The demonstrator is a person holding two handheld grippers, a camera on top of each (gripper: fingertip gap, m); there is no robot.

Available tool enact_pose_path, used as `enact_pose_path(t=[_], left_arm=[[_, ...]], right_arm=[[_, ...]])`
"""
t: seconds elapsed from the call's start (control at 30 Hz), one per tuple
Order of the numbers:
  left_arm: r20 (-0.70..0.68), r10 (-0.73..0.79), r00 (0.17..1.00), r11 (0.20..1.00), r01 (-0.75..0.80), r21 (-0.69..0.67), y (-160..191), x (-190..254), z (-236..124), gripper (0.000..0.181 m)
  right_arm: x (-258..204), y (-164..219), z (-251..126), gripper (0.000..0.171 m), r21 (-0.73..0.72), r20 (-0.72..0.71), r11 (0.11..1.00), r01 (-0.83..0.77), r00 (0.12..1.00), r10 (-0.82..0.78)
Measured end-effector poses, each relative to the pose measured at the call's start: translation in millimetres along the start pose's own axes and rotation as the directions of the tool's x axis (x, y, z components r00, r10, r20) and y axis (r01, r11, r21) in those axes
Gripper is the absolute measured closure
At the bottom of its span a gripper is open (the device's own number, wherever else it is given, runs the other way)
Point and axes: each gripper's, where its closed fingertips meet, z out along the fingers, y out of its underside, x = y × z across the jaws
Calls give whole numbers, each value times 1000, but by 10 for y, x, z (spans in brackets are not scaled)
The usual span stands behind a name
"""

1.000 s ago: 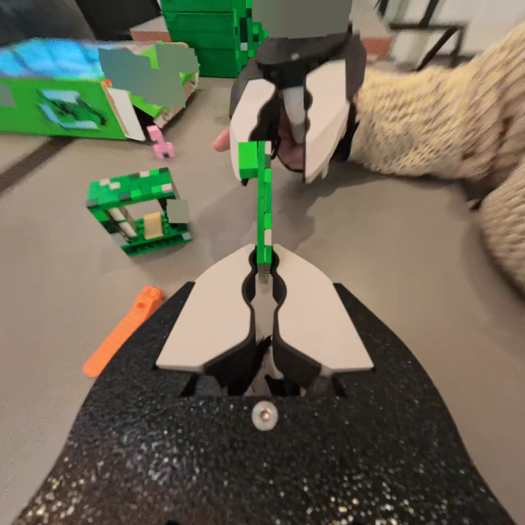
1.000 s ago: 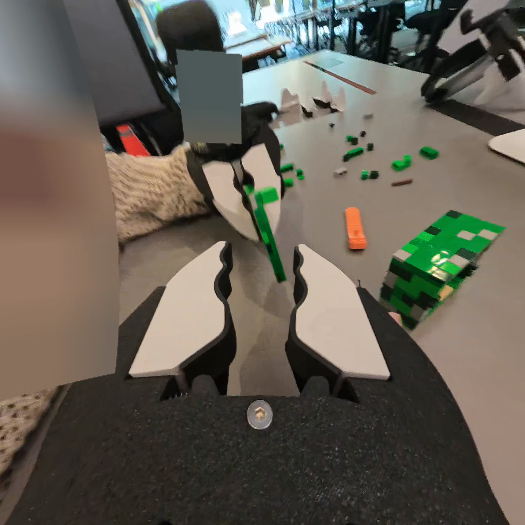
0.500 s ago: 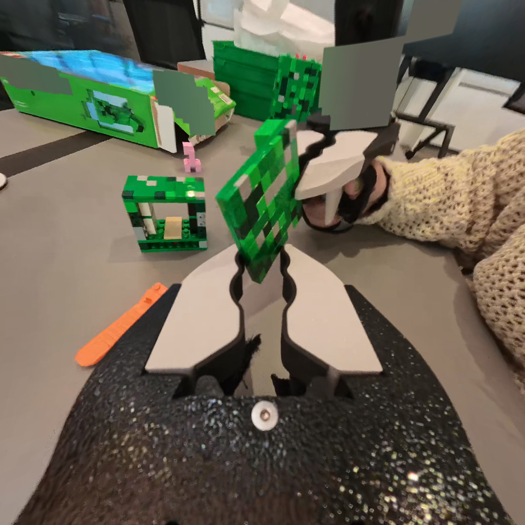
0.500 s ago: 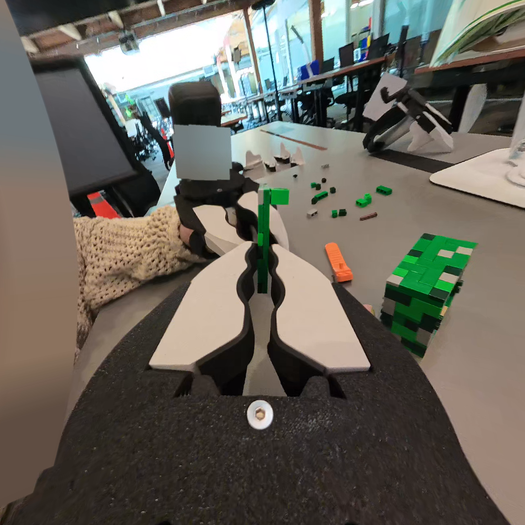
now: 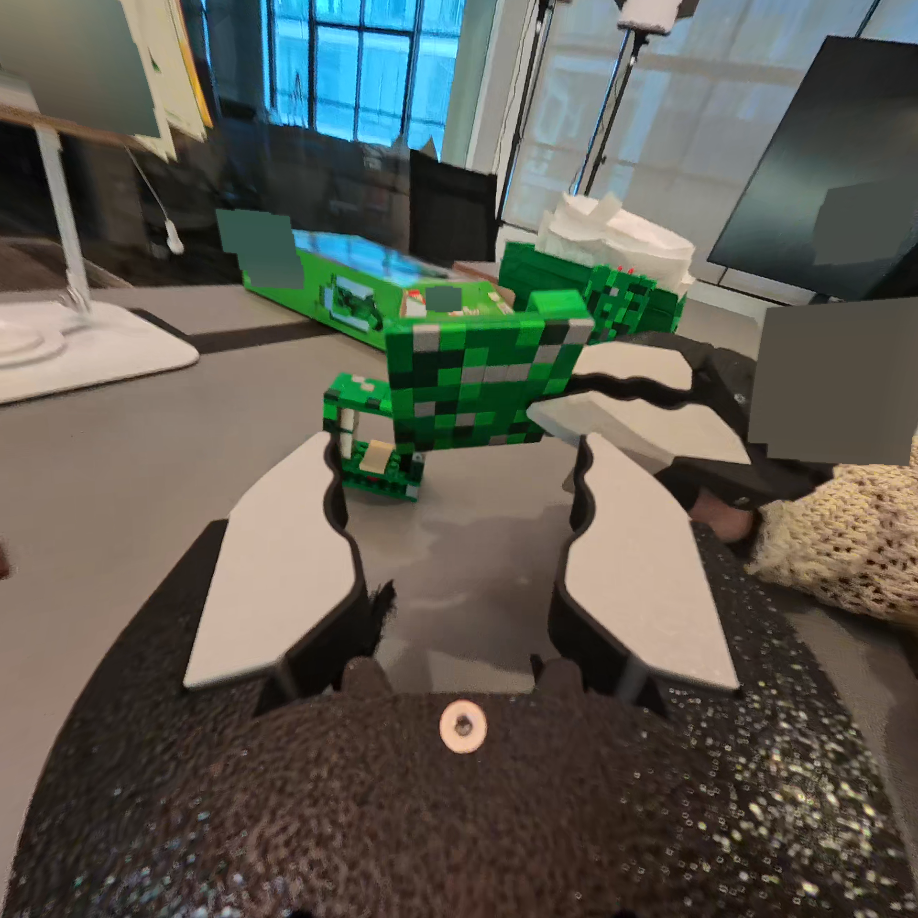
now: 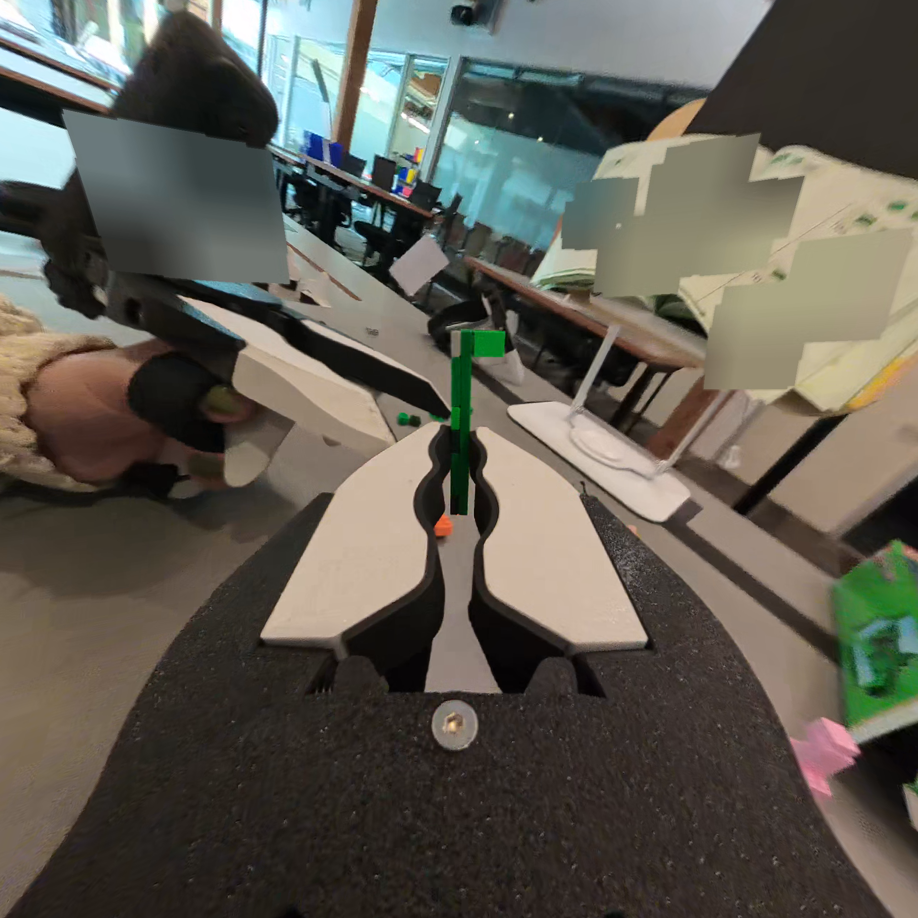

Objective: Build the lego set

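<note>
A flat green pixel-pattern lego panel [image 5: 477,387] hangs in the air, face on in the left wrist view. My right gripper [image 5: 561,395] comes in from the right and is shut on the panel's right edge. In the right wrist view the panel [image 6: 459,397] stands edge-on between my right gripper's [image 6: 459,432] closed fingers. My left gripper [image 5: 454,447] is open and empty, its fingers spread wide just below and in front of the panel. It shows at the left of the right wrist view [image 6: 417,424]. A small open green frame build [image 5: 370,442] stands on the grey table behind the panel.
A green lego box [image 5: 357,293] lies at the back, with a green block build and white paper [image 5: 621,298] to its right. A white stand base [image 5: 74,347] sits far left. A knitted sleeve [image 5: 844,536] is at the right. A pink piece [image 6: 824,750] and an orange separator [image 6: 443,525] lie on the table. Less than 4 cm separates the two grippers' tips.
My left gripper has let go of the green panel and opened wide. My right gripper has shut on the panel and now carries it. The panel has turned face-on to the left camera.
</note>
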Motion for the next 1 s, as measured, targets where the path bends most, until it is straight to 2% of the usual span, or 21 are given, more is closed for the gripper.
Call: enact_pose_path(t=[0.17,0.27,0.33,0.4,0.47,0.5,0.57,0.63,0.73,0.83,0.93,1.0], left_arm=[[2,19,1000,999,-19,45,-91,-25,-47,95],[20,21,1000,999,-21,28,-50,-101,-41,93],[67,126,990,992,-126,3,-32,-152,-43,89],[140,334,932,943,-330,-47,-34,-191,-52,89],[191,475,859,879,-472,-64,-77,-171,-78,93],[185,496,849,867,-495,-54,-89,-122,-81,97],[126,453,883,891,-454,-20,-87,-6,-64,97],[30,368,929,929,-368,22,-88,101,-55,93],[-170,211,963,974,-193,117,-169,267,-117,110],[-322,124,939,981,-68,181,-271,358,-224,135],[-362,91,928,987,-34,160,-260,337,-243,147],[-369,72,927,994,-37,103,-183,310,-210,138]], right_arm=[[-18,29,15,165,18,-2,1000,17,1000,-17],[-10,-62,-16,165,84,36,993,-81,996,78],[46,-122,-44,165,119,42,969,-217,976,213],[115,-163,-62,165,137,54,916,-377,926,373],[155,-202,-83,165,151,91,820,-552,834,545],[156,-238,-101,165,168,125,768,-618,786,605],[114,-289,-121,165,179,187,705,-687,727,661],[74,-300,-122,165,193,199,710,-677,736,647],[-55,-409,-149,165,208,314,715,-667,738,597],[-119,-445,-169,166,198,394,714,-672,721,570],[-121,-414,-168,165,189,411,707,-681,709,573],[-112,-414,-175,165,194,415,705,-682,708,571]])
